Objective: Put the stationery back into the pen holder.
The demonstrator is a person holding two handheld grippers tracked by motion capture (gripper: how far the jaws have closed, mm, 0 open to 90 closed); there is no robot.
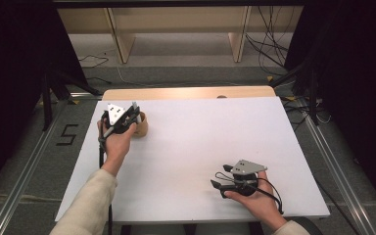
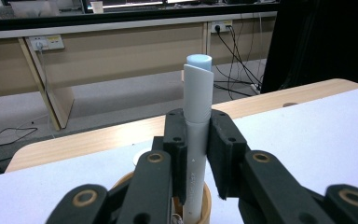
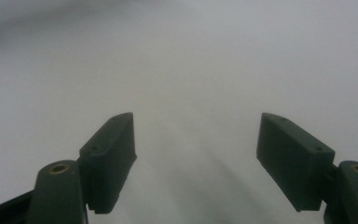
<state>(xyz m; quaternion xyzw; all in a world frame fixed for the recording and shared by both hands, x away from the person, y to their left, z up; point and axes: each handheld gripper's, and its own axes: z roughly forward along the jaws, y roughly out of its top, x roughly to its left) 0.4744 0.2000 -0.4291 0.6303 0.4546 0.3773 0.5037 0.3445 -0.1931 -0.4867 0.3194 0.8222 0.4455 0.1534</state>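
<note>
Standing upright in wooden cup (image 2: 205,205): white tube (image 2: 198,107).

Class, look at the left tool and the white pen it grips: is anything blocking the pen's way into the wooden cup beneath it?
Nothing visible does. The left tool is clamped on the white pen, whose lower end already sits inside the wooden cup.

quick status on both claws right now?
Left claw: closed on the white pen, which stands upright in the wooden cup.
Right claw: open, nothing between the jaws, over the white table.
</note>
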